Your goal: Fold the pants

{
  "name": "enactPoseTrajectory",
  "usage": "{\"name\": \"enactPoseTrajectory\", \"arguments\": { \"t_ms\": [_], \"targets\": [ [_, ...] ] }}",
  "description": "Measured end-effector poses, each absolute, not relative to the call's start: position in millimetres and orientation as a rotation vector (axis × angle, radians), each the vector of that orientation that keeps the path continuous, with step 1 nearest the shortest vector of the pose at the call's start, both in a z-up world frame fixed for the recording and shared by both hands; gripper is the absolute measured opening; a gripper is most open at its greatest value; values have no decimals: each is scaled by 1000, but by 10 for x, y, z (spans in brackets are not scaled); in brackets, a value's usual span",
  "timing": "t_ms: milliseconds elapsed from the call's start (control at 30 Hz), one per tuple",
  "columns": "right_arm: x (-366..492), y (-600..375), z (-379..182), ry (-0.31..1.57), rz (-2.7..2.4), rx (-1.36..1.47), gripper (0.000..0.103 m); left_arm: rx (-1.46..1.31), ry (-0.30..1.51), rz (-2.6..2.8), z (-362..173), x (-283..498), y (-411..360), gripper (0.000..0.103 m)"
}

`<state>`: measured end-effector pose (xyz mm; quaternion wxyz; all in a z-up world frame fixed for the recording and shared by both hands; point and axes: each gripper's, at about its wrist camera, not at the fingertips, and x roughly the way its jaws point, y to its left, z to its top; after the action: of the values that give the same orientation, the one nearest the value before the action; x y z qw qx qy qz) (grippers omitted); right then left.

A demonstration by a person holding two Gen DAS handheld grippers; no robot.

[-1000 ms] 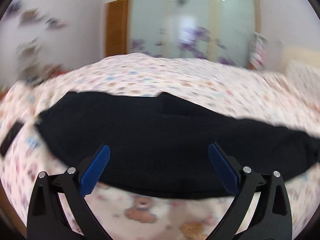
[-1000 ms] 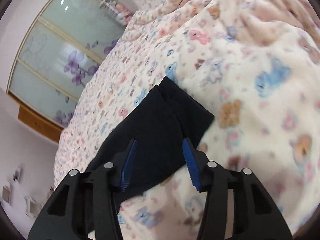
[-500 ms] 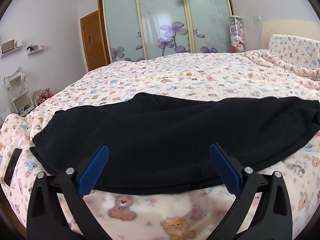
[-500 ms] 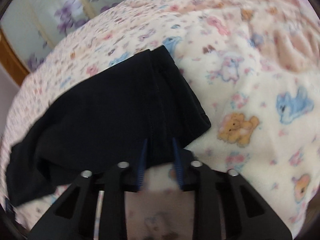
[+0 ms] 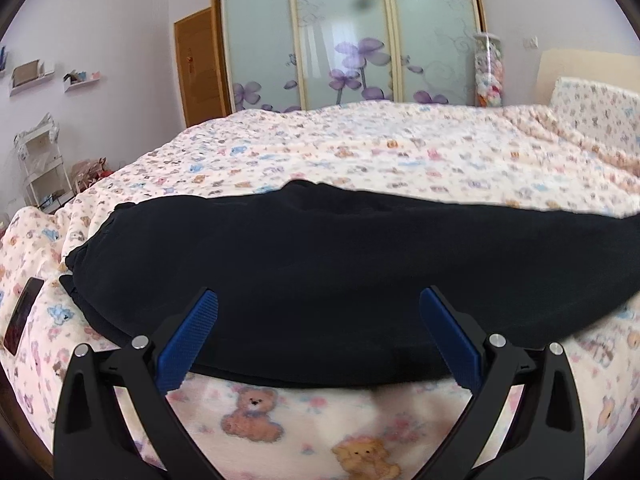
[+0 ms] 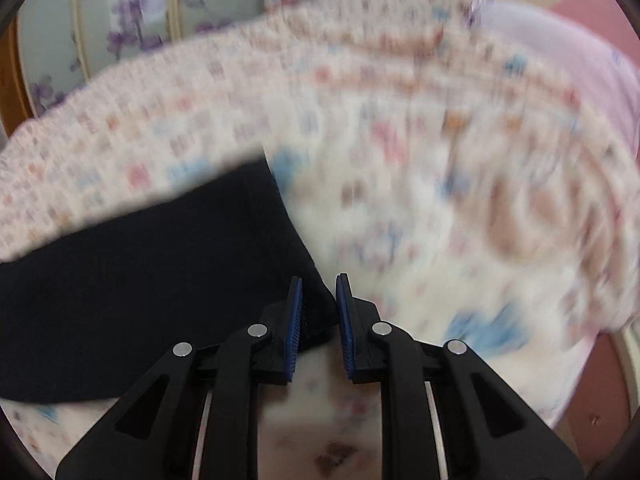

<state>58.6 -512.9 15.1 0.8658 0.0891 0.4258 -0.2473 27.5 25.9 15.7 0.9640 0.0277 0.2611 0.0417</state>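
Black pants [image 5: 320, 264] lie lengthwise across a bed with a teddy-bear blanket [image 5: 360, 152]. My left gripper [image 5: 318, 326] is wide open over the near edge of the pants at their middle, with its blue pads on either side and nothing held. In the right wrist view the leg end of the pants [image 6: 160, 264] lies left of centre. My right gripper [image 6: 319, 318] has its jaws nearly closed, and the corner of the leg hem sits between the pads. The view is blurred by motion.
A dark phone [image 5: 22, 316] lies on the blanket at the left edge of the bed. A sliding wardrobe with purple flowers [image 5: 348, 36] stands behind the bed. A pillow [image 5: 596, 112] is at the far right. A shelf rack [image 5: 40, 168] stands at the left.
My right gripper has narrowed from open to almost closed around the hem corner and swung to the right. My left gripper stayed open over the pants' near edge.
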Motion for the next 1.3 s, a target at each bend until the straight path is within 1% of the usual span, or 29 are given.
{"name": "enactPoseTrajectory", "arguments": {
  "t_ms": [33,67,133,167,200,333,400,467,600,700,867,967,1000,1133,1167,1200,1267,1300],
  "targets": [
    [602,-5096,85,895,-520,168,19,43,512,93,179,255,288,101],
    [602,-5041,74,886,-527,133,22,32,500,99,198,237,309,101],
    [607,-4987,145,895,-526,95,40,-9,463,120,256,188,394,101],
    [592,-4980,196,904,-519,93,59,-31,448,133,282,175,443,101],
    [565,-4963,240,890,-522,91,65,-60,431,152,307,155,504,101],
    [497,-4707,624,758,-496,46,65,-187,392,236,361,108,763,101],
    [571,-4392,851,698,-322,58,65,-253,383,268,357,97,889,101],
    [776,-3924,1021,679,-71,77,65,-313,378,293,344,84,998,101],
    [1310,-2874,1120,726,375,128,65,-380,334,356,334,6,1113,101],
    [1908,-2028,1044,841,630,242,65,-390,303,381,358,-32,1144,101],
    [2614,-936,859,962,733,227,64,-370,325,349,379,2,1142,101],
    [2941,-483,658,1045,693,174,61,-380,353,314,365,39,1145,101],
    [3027,-367,572,1075,672,150,58,-387,360,307,356,46,1154,101],
    [3162,-143,278,1163,640,118,56,-441,392,279,315,66,1221,101],
    [3178,-110,220,1181,632,108,54,-464,401,273,300,71,1245,101],
    [3180,-59,166,1197,627,96,36,-488,410,267,284,74,1270,101],
    [3197,44,78,1224,631,46,6,-527,420,258,250,67,1291,101],
    [3163,128,107,1184,623,-16,5,-549,421,255,237,63,1313,101]
  ]
}}
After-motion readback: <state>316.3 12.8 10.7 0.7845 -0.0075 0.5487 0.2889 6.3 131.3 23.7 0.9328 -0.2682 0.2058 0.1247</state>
